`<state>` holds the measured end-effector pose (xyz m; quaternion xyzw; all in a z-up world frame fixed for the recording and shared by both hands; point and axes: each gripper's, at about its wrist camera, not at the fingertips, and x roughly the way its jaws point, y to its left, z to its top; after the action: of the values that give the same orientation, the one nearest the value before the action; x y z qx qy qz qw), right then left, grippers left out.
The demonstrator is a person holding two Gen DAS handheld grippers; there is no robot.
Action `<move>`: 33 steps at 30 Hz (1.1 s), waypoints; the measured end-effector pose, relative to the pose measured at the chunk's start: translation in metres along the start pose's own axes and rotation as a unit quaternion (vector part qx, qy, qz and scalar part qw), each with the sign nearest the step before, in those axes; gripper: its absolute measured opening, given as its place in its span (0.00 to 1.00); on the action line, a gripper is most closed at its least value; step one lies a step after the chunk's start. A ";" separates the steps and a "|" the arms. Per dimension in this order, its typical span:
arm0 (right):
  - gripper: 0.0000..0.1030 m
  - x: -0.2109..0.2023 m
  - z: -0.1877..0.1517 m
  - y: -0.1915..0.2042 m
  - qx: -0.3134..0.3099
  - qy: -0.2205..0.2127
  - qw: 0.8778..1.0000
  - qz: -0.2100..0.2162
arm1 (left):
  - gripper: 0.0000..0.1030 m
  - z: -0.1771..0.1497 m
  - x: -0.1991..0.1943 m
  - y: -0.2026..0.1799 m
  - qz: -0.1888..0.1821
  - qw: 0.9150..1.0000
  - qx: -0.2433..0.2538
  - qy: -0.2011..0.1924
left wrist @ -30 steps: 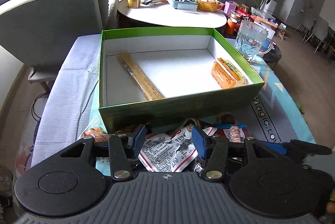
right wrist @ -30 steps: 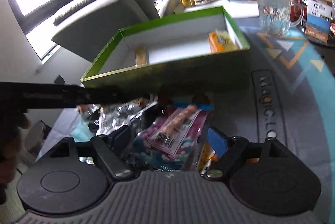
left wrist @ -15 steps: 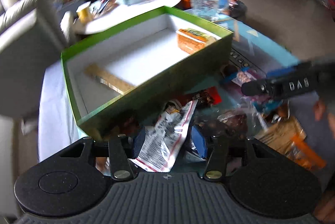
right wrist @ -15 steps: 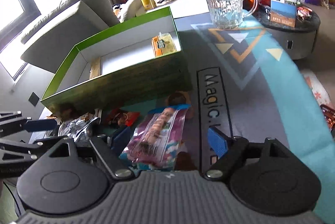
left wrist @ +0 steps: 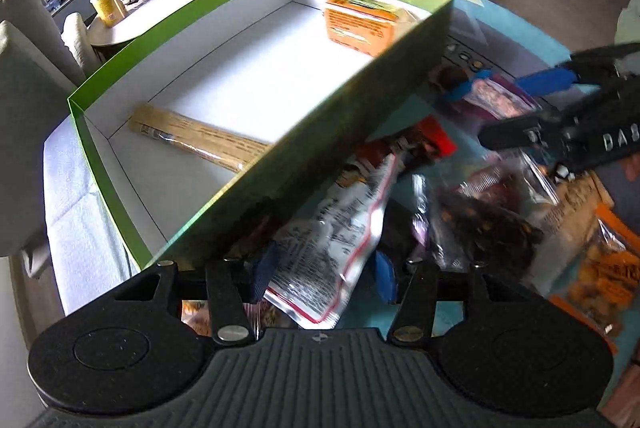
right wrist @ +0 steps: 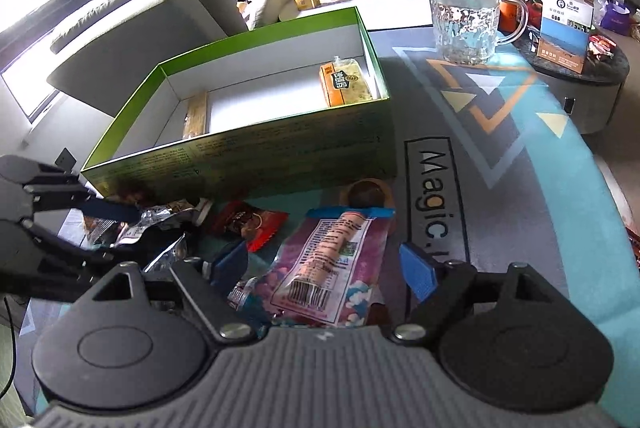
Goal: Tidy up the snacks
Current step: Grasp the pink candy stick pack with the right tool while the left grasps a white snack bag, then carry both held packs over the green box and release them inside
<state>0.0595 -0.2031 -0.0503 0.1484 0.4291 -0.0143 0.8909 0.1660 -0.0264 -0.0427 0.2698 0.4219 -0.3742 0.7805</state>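
Snacks lie heaped on the desk right under both my claws, so I judge this the pick-up step: choosing the next packets for the box. Nearest my left claw (left wrist: 324, 270) is a white printed packet with a red edge (left wrist: 336, 232), lying between the blue pads; the jaws stand partly apart and I cannot see either pad pressing it, so I count nothing held there. Just beside it to the right sits a clear bag of dark snacks (left wrist: 480, 216), and further right an orange-trimmed bag of fried pieces (left wrist: 604, 276).

My right claw (right wrist: 324, 268) is over the purple sausage packet (right wrist: 332, 268), which lies flat with its barcode end toward me. Those jaws are opening, the packet lies between them, and neither pad touches it. A small red packet (right wrist: 252, 224) lies just to its left.

Beyond the heap stands the green box (right wrist: 248, 164), its near wall close against the pile. Inside it already are a long tan packet (left wrist: 200, 140) at the left and an orange packet (left wrist: 360, 24) at the right, with bare white floor between. A glass mug (right wrist: 464, 20) stands behind.

Next, I think, each claw must settle lower, close on its packet's edge, then lift clear over the near wall.
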 end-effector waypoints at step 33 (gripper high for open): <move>0.30 -0.042 0.017 0.011 -0.013 -0.112 0.993 0.024 | 0.04 -0.022 -0.085 -0.016 -0.011 0.958 -0.162 -0.239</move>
<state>0.0476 -0.2010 -0.0055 0.1440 0.3229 -0.0042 0.9354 0.1117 0.0111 0.0181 0.0383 0.2813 -0.3631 0.8875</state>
